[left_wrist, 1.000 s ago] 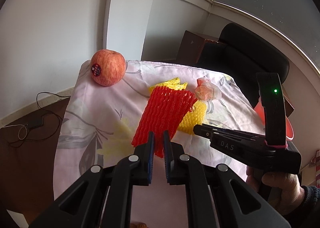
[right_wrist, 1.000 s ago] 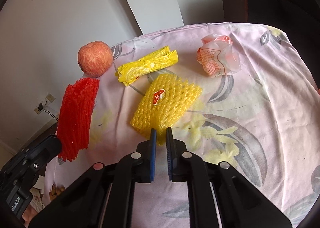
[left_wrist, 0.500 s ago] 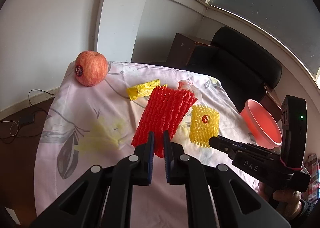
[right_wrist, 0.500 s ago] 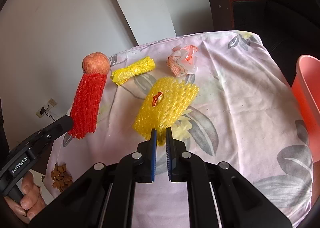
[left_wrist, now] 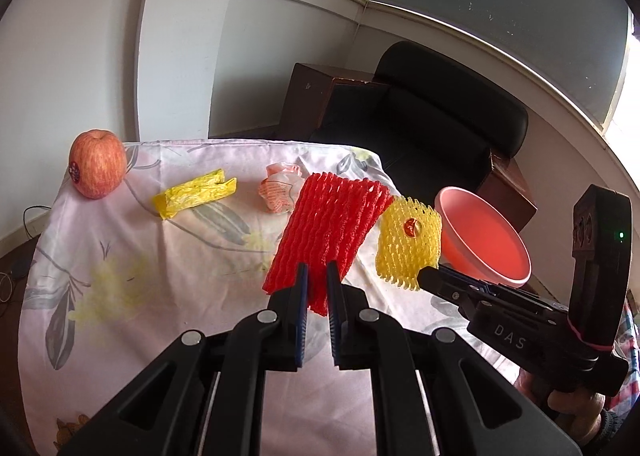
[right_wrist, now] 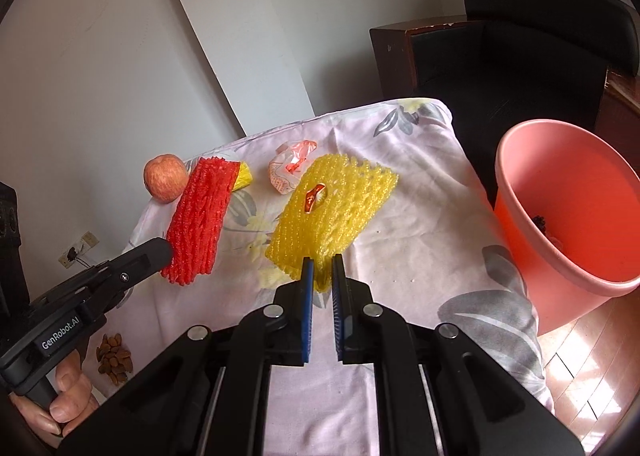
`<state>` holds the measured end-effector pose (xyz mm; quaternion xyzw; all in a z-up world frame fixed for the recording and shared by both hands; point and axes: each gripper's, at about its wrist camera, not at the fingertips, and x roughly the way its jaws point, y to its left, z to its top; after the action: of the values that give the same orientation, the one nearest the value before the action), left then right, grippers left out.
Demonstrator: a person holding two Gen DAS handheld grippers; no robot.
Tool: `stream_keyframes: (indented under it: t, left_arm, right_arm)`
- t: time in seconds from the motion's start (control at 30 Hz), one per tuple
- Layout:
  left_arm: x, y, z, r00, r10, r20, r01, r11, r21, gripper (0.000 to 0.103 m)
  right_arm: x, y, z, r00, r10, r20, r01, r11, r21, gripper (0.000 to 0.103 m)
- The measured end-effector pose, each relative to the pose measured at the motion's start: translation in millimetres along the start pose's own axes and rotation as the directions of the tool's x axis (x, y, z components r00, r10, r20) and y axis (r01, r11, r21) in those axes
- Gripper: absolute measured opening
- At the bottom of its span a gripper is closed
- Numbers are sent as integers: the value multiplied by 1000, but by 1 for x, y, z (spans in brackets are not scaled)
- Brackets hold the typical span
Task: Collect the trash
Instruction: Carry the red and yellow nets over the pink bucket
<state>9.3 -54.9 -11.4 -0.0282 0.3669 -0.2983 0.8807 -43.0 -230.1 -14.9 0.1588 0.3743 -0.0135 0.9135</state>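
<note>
Both nets have risen off the tablecloth since a second ago, and the pink bin has come into sight. From the left wrist, the left gripper clamps the red foam net, hanging left of the bin. From the right wrist, the right gripper clamps the yellow foam net, also left of the bin.

Red net, yellow net, pink bucket.

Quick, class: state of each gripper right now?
Left gripper: closed on the red foam net, lifted off the table.
Right gripper: closed on the yellow foam net, also lifted.
</note>
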Motion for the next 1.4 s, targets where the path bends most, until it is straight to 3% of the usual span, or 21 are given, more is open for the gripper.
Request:
stream_keyframes:
  t: [0.63, 1.13, 1.4]
  left_arm:
    - [46, -90, 16, 993, -110, -42, 114, 985, 132, 8]
    - [87, -171, 28, 977, -202, -73, 213, 947, 242, 8]
    - [110, -194, 29, 974, -199, -105, 220, 939, 265, 8]
  right_arm:
    - [-35, -75, 1, 994, -87, 66, 78, 988, 135, 9]
    - [-60, -158, 2, 970, -219, 109, 180, 940, 289, 9]
    - [-57, -178, -5, 962, -260, 85, 221, 921, 320, 9]
